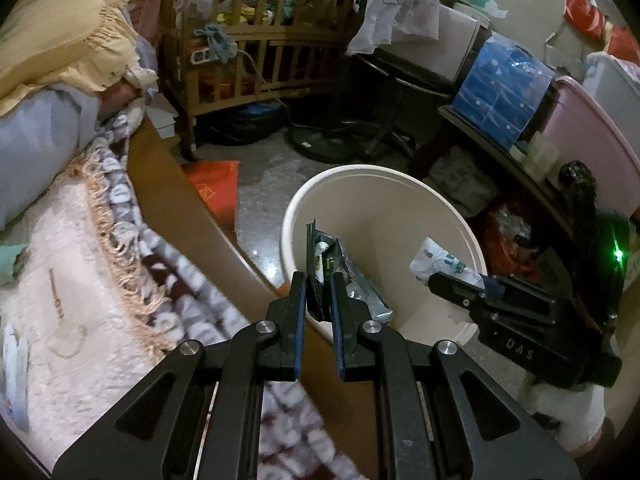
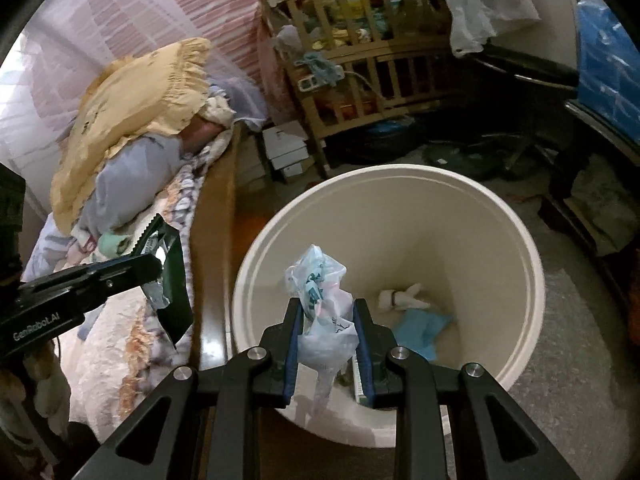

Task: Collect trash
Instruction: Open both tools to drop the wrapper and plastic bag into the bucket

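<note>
A cream round bin [image 1: 400, 184] [image 2: 520, 240] stands on the floor beside the bed's wooden edge. My left gripper [image 1: 318, 280] [image 2: 154, 262] is shut on a dark green and silver foil wrapper [image 1: 320, 256] [image 2: 172, 280], held at the bin's near left rim. My right gripper [image 2: 326, 308] [image 1: 436, 280] is shut on a crumpled white and light blue plastic bag [image 2: 320, 304] [image 1: 440, 258], held over the bin's mouth. At the bin's bottom lie a white scrap [image 2: 400, 298] and a blue scrap [image 2: 424, 328].
The bed [image 1: 80, 280] with a patterned blanket, a pale grey-blue bolster and a yellow pillow [image 2: 132, 112] fills the left. A wooden cot [image 1: 256, 40] stands behind. A low shelf [image 1: 500, 152] with blue and pink boxes runs along the right. A red bag [image 1: 216, 188] lies on the floor.
</note>
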### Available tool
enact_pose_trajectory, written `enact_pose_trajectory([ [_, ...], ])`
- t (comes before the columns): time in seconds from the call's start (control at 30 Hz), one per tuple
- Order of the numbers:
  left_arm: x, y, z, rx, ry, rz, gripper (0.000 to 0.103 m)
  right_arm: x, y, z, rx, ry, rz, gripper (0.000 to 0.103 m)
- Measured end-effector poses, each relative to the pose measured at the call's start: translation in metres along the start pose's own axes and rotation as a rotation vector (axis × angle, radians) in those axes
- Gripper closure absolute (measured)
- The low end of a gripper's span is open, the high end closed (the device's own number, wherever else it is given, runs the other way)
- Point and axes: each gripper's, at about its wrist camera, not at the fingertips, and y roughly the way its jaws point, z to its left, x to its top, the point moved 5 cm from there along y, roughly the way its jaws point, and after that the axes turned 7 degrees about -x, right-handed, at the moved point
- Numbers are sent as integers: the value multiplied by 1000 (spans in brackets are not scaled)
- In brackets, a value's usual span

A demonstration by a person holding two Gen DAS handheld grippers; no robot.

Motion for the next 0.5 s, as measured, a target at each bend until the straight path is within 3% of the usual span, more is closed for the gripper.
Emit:
enact_pose_trajectory([
  [0.5, 3, 37, 4, -33, -49, 32, 94, 3, 7, -22, -17, 72, 12, 78],
])
